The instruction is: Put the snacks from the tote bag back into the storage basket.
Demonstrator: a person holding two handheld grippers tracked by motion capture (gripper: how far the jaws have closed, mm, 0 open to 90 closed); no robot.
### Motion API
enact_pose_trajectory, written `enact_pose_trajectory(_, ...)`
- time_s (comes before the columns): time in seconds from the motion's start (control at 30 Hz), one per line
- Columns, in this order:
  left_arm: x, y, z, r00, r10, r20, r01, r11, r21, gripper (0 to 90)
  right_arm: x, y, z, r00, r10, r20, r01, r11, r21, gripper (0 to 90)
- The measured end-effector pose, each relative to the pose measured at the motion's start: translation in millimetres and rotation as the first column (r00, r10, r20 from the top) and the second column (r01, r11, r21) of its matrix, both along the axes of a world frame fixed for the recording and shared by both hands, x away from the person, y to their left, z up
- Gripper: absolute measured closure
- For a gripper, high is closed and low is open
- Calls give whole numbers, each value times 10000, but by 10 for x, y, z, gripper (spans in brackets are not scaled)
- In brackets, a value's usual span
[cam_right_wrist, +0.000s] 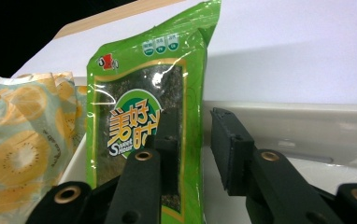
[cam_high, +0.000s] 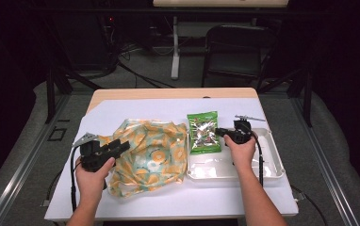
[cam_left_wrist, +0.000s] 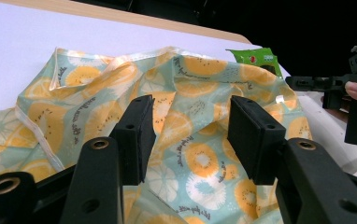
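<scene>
R gripper [cam_high: 226, 132] sits w/ jaws apart beside the green snack packet [cam_high: 203, 132]; packet lies propped across the left rim of the white tray [cam_high: 274, 162], nothing pinched, which reads as a drop-off into the tray. L gripper [cam_high: 121, 146] hovers over the fruit-print bag [cam_high: 157, 153], jaws wide, gripping nothing, prob. lined up to steady or open it.

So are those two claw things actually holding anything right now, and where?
Nothing is held. The right gripper has open jaws beside the green snack packet; the left gripper hovers open over the fruit-print bag.
</scene>
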State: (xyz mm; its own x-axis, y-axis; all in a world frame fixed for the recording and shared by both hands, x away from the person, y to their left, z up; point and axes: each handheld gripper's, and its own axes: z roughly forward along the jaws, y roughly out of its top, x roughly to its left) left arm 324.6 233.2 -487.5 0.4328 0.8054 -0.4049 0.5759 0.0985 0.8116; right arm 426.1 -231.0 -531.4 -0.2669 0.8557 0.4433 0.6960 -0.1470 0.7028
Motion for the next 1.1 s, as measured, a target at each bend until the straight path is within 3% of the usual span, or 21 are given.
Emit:
enact_pose_trajectory(0.63, 5, 22, -5, 9999, 102, -14, -101, 9999, 113, 495, -45, 22, 46, 9998, -18, 186, 21, 9998, -173, 579)
enact_pose_trajectory(1.1, 24, 73, -5, 9997, 235, 31, -236, 9996, 130, 488, -204, 96, 188, 9958, 275, 873, -207, 9967, -780, 557)
